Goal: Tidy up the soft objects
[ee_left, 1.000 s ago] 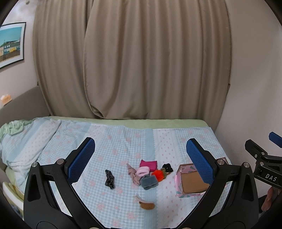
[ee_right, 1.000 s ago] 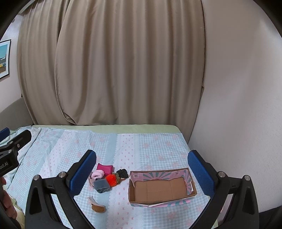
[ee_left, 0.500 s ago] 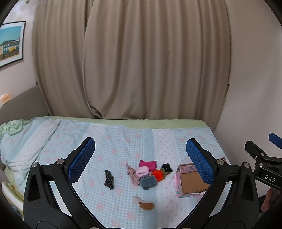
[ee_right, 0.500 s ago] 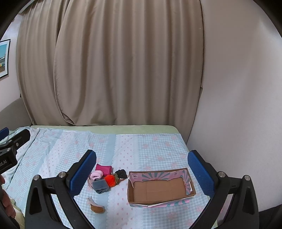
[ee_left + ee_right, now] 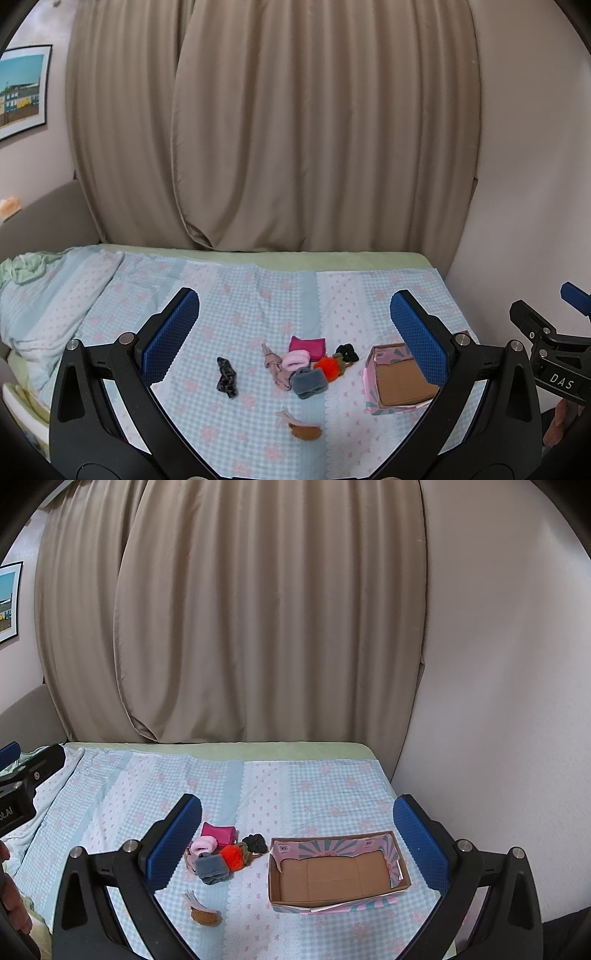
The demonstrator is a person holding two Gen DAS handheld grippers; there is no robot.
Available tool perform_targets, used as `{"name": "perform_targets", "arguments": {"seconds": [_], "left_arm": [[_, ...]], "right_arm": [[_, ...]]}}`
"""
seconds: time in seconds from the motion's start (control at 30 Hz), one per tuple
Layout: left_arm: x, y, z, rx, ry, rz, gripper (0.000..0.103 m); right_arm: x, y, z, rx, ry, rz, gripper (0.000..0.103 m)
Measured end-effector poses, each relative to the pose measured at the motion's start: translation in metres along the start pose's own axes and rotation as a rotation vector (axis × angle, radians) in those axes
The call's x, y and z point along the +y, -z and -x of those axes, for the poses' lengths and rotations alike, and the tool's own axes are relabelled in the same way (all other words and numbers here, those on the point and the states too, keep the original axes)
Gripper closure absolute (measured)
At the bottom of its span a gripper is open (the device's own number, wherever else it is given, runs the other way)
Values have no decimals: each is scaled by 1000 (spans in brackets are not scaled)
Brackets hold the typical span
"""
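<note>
Several small soft items lie in a cluster on the bed: a magenta pouch, a pink scrunchie, a grey sock, an orange pom-pom, a black scrunchie and a brown piece. A black patterned piece lies apart to the left. An empty cardboard box stands right of the cluster. My left gripper and right gripper are both open and empty, held above the bed.
The bed has a light blue checked sheet with a bunched blanket at the left. Beige curtains hang behind, and a wall runs along the bed's right side.
Both views have shifted slightly; the items sit a little further off. Both grippers stay open and nothing on the bed has moved.
</note>
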State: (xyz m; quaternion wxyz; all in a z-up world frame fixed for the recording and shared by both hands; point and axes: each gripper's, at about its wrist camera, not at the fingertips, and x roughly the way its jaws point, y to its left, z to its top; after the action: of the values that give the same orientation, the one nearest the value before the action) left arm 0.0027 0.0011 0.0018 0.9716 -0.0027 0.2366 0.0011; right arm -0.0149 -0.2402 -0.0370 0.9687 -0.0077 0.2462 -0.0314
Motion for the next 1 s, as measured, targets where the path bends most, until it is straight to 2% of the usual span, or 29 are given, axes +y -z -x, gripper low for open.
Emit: {"name": "perform_targets", "arguments": {"seconds": [0.6, 0.77, 0.87, 1.0], "left_arm": [[4, 0, 3, 0, 3, 7, 0], [20, 4, -1, 4, -11, 14, 0], [39, 12, -12, 36, -29, 35, 0], [71, 27, -35, 115, -47, 52, 0]], "right_arm": [[0, 0, 1, -3, 5, -1, 0], [4, 1, -1, -1, -1, -6, 0], [10, 2, -5, -1, -27, -16, 0], [25, 9, -20, 28, -70, -28, 0]]}}
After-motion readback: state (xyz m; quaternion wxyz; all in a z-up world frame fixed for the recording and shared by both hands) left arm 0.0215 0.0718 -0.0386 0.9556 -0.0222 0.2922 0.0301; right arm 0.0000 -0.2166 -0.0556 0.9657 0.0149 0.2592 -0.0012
